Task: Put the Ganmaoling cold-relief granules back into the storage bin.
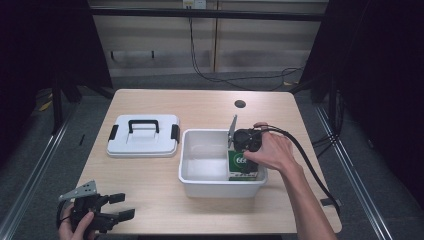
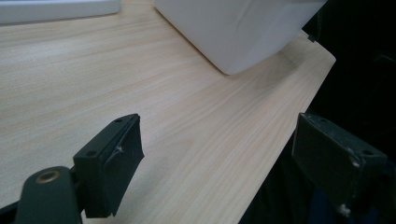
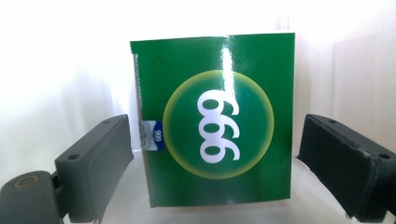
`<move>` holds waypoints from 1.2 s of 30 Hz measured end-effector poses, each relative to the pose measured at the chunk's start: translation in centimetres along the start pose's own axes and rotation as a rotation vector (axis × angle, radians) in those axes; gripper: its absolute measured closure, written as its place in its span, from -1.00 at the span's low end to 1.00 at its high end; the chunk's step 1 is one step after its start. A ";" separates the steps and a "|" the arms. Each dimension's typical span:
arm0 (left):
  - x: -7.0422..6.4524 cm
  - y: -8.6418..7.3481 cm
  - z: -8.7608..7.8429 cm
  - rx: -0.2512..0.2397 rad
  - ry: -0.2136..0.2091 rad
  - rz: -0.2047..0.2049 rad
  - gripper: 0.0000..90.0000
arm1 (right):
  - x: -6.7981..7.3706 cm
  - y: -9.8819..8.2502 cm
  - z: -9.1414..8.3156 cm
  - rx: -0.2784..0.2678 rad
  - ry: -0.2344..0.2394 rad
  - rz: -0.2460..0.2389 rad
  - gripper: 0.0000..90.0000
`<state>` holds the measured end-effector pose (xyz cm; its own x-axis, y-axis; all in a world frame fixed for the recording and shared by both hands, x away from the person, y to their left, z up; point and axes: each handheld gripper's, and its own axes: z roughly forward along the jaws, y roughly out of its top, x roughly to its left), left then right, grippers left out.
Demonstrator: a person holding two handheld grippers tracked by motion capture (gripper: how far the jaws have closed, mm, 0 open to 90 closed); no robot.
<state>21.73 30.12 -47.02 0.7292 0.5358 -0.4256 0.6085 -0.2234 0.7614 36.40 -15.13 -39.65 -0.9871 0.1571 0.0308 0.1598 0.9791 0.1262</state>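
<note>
A green box (image 1: 240, 164) with a white "999" on a yellow-green disc lies in the right part of a white plastic bin (image 1: 192, 186). My right gripper (image 1: 247, 150) points down into the bin over it. In the right gripper view the box (image 3: 215, 126) lies between the two jaws of the gripper (image 3: 215, 154), which stand just off its sides, open. My left gripper (image 1: 125, 206) rests at the table's front left corner. Its jaws (image 2: 217, 149) are wide apart over bare wood with nothing between them.
The bin's white lid (image 1: 144, 137), with a black handle and clips, lies flat to the left of the bin. A round hole (image 1: 240, 104) sits near the table's far edge. In the left gripper view the bin's corner (image 2: 243, 28) is ahead, with the table edge to the right.
</note>
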 end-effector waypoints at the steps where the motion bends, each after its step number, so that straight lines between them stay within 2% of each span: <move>1: 0.0 0.0 0.0 0.000 0.000 0.000 -0.65 | 0.0 0.0 0.0 0.000 0.000 0.000 -0.80; 5: 0.0 0.0 0.0 -0.001 -0.001 -0.004 -0.64 | 0.3 -0.5 -0.7 -0.038 -0.018 0.017 -0.77; 6: 0.0 0.0 0.0 -0.001 0.000 -0.003 -0.65 | 0.3 -0.9 -1.3 -0.084 -0.015 0.026 -0.73; 8: 0.0 0.0 -0.1 -0.003 0.002 -0.005 -0.65 | 0.4 -1.0 -1.5 -0.097 -0.015 0.032 -0.73; 9: 0.0 0.0 -0.1 -0.004 0.003 -0.007 -0.65 | 0.6 -1.6 -2.1 -0.152 -0.014 0.042 -0.72; 11: 0.0 0.0 0.0 -0.003 0.002 -0.007 -0.65 | 0.7 -1.8 -2.3 -0.170 -0.013 0.048 -0.72; 12: 0.0 0.0 0.0 -0.004 0.002 -0.006 -0.65 | 0.8 -2.4 -2.9 -0.230 -0.012 0.053 -0.71; 16: -0.1 0.0 0.0 -0.003 0.003 -0.007 -0.65 | 1.0 -3.5 -3.7 -0.327 0.000 0.110 -0.68; 17: -0.1 0.0 0.0 -0.003 0.003 -0.007 -0.65 | 1.0 -3.5 -3.7 -0.327 0.000 0.110 -0.68; 18: 0.0 0.0 0.0 -0.002 0.003 -0.006 -0.64 | 1.2 -4.1 -3.9 -0.378 0.004 0.114 -0.68; 26: 0.0 0.0 0.0 -0.001 0.004 -0.006 -0.64 | 1.7 -6.1 -4.4 -0.451 -0.028 0.148 -0.62; 28: 0.0 0.0 0.0 -0.001 0.004 -0.008 -0.65 | 1.9 -7.3 -4.6 -0.511 -0.037 0.178 -0.59; 31: 0.0 0.0 0.0 -0.001 0.005 -0.006 -0.64 | 2.2 -7.9 -4.7 -0.538 -0.032 0.189 -0.58; 36: 0.0 0.0 -0.1 -0.001 0.007 -0.009 -0.65 | 2.9 -9.0 -4.9 -0.576 -0.056 0.210 -0.57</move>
<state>21.66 30.14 -46.99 0.7218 0.5433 -0.4288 0.6144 -0.2179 0.7583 32.19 -24.14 -35.85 -0.9304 0.3611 0.0629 0.3155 0.7016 0.6389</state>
